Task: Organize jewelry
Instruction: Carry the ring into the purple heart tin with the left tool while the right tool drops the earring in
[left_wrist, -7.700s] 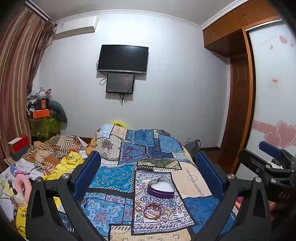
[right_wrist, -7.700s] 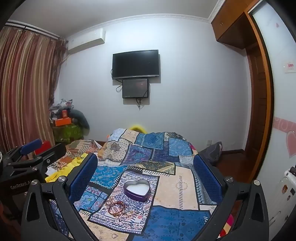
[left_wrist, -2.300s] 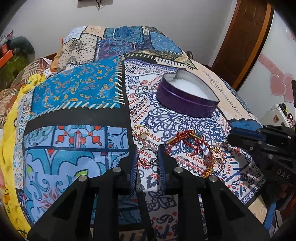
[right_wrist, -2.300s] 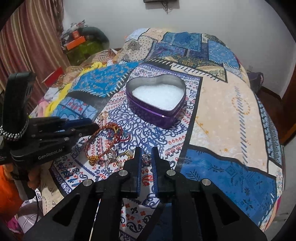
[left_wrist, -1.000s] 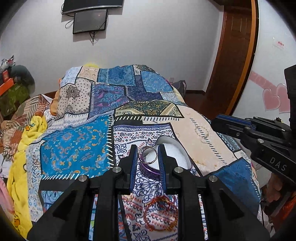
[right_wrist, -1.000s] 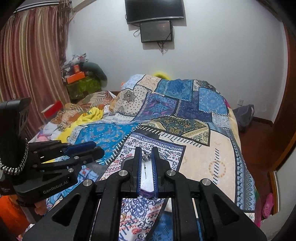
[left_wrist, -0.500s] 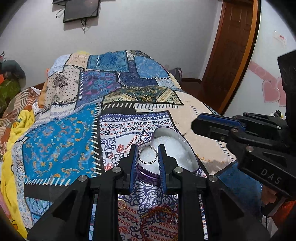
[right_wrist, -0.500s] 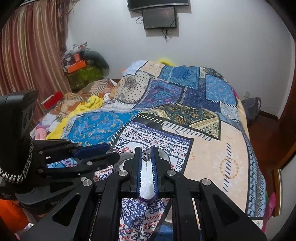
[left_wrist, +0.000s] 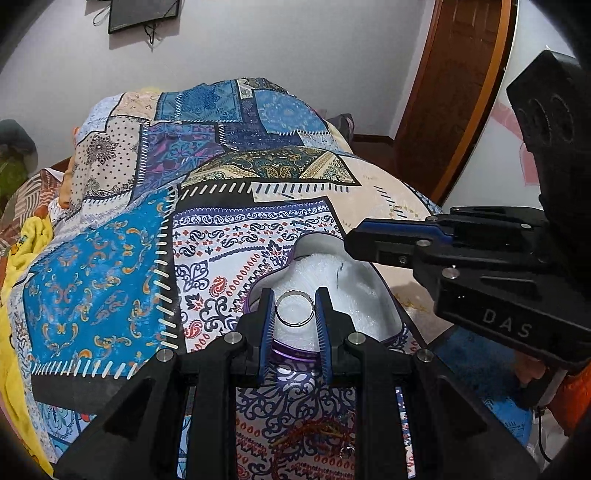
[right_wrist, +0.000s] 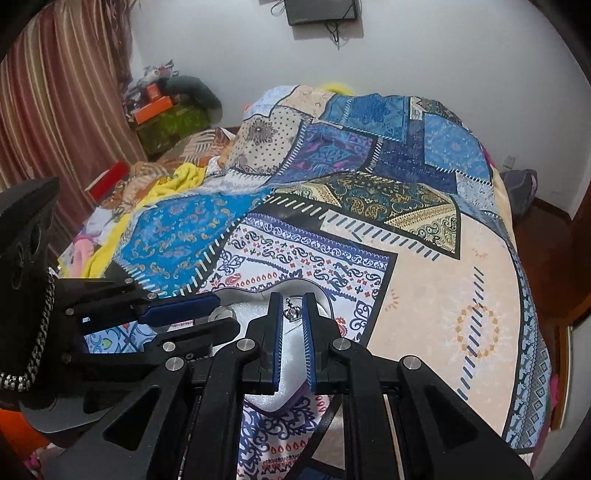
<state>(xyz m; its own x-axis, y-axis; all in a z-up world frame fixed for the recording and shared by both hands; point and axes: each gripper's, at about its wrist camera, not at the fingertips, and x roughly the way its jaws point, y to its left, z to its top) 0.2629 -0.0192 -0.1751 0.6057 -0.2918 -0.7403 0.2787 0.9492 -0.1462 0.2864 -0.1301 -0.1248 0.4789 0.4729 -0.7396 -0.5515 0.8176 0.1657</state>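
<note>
My left gripper (left_wrist: 294, 309) is shut on a silver ring (left_wrist: 295, 318) and holds it over the open purple heart-shaped box (left_wrist: 364, 295) with its white lining. My right gripper (right_wrist: 293, 308) is shut on a small crown-shaped ring (right_wrist: 293, 314) and holds it over the same box (right_wrist: 255, 293). The right gripper (left_wrist: 354, 243) reaches in from the right in the left wrist view. The left gripper (right_wrist: 216, 312) shows at the left in the right wrist view. A red-and-gold bracelet pile (left_wrist: 317, 437) lies on the bedspread just below the box.
The box sits on a patchwork bedspread (left_wrist: 110, 266) covering a bed. Yellow blanket and clutter (right_wrist: 162, 177) lie at the left side. A wooden door (left_wrist: 454, 92) stands at the right; a screen (right_wrist: 321, 11) hangs on the far wall.
Both grippers have tilted down and closed in on the heart box, each still holding its ring. The box now lies right under both sets of fingertips.
</note>
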